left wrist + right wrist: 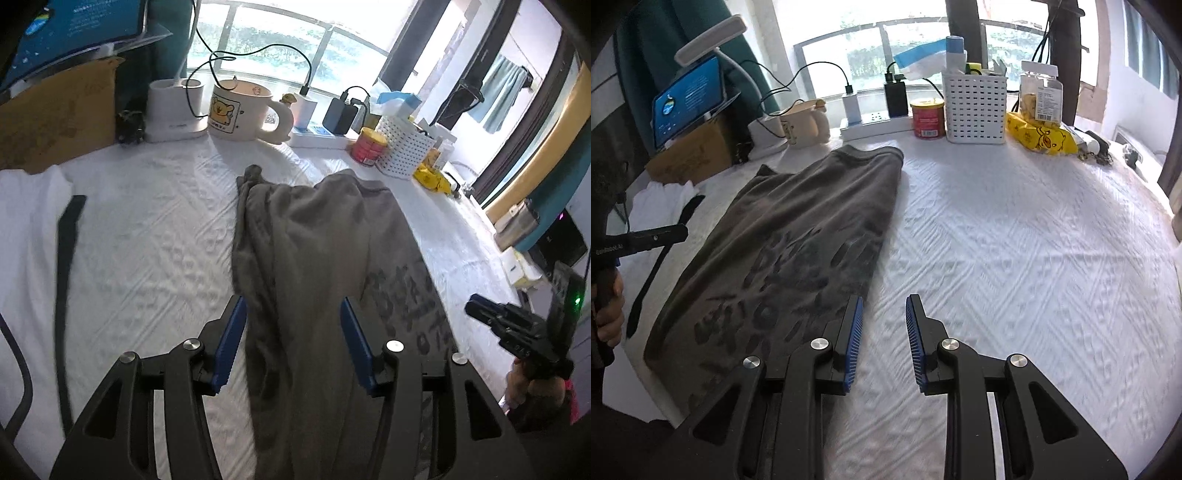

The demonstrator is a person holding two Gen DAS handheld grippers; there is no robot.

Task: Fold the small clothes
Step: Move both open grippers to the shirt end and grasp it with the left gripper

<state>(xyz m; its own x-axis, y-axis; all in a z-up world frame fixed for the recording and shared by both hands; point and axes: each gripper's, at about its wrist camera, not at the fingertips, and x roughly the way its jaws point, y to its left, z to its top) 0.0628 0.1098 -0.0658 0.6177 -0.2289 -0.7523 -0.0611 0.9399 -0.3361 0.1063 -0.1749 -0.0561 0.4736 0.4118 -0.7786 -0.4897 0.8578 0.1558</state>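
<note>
With the grey shirt (798, 236) lying part-folded lengthwise on the white-covered desk (1015, 240), you are between folds. Your left gripper (291, 339) hangs spread over its near end, your right gripper (884, 332) released beside its edge. Next, probably grasp the near hem.

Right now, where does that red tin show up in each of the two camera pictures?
Left wrist view: the red tin stands at upper right, at the table's far edge, just left of the white basket.
Right wrist view: the red tin stands at upper centre, again just left of the white basket.
Shared landmark: the grey shirt spread on the white cloth.
</note>
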